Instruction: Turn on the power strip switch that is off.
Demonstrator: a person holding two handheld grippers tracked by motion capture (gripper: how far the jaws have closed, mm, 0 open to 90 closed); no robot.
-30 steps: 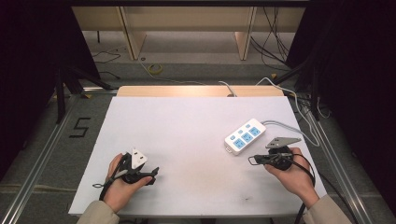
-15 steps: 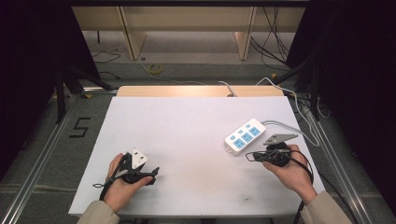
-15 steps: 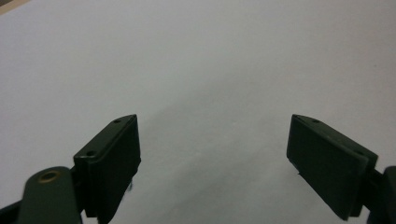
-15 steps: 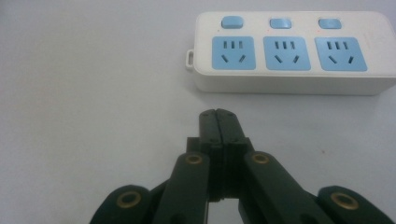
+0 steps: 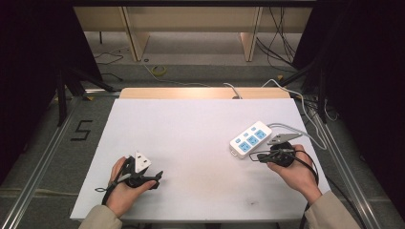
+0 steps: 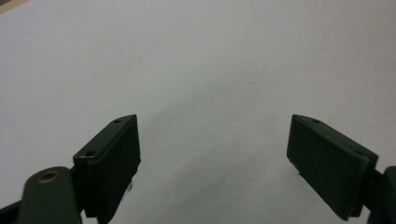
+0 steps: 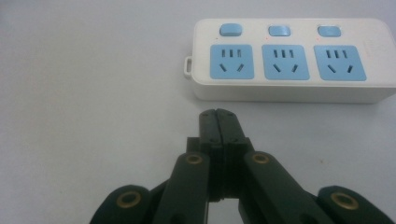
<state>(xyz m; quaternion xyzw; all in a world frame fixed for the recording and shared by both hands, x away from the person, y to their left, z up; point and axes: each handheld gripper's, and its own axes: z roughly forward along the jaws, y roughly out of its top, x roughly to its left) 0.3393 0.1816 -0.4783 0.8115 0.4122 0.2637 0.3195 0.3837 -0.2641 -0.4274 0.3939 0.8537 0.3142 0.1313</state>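
Left tongs (image 6: 215,163) stand wide apart over bare white desk (image 5: 191,129), holding nothing. Right tongs (image 7: 218,122) are pressed closed and empty, just short of the power strip (image 7: 289,58), which lies flat at the desk's right side.

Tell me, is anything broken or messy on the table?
Nothing stands out. The power strip lies flat and whole, slanted on the white table. The right gripper is closed and empty; the left gripper is open.
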